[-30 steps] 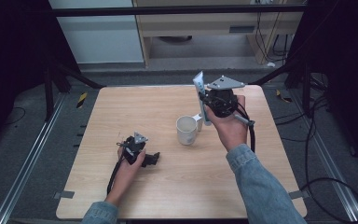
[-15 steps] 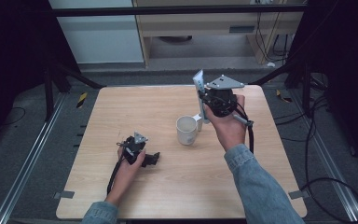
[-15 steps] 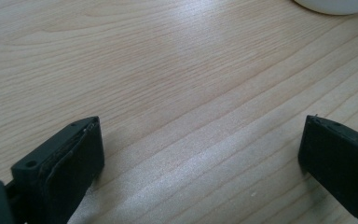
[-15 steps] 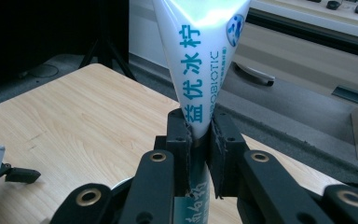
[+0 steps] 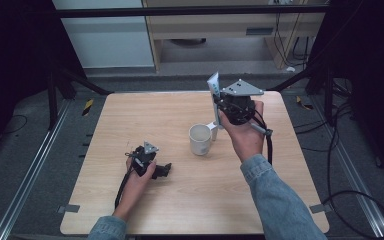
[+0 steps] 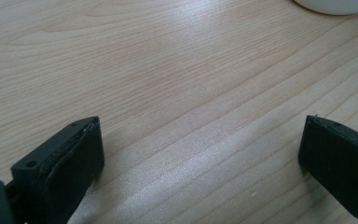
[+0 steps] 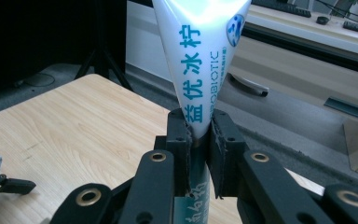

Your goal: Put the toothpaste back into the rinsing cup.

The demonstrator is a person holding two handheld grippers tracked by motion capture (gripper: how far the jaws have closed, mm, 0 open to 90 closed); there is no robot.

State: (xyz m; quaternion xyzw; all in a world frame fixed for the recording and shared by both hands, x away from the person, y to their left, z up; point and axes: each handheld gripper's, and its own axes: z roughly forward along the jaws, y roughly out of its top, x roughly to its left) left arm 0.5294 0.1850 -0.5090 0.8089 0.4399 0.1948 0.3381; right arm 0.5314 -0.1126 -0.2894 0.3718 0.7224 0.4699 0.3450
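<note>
My right gripper (image 7: 199, 135) pinches a white plastic tube w/ blue-green print (image 7: 200, 56), long axis up, just right of and above the white ceramic mug (image 5: 199, 139). Left gripper (image 5: 147, 162) spread, empty, near-left on the light wood table (image 5: 145, 115), farther from the mug.

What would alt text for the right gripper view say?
A white tube printed with teal lettering stands pinched between the right gripper's two black jaws. Behind it lie a light wooden table and a dim room.
</note>
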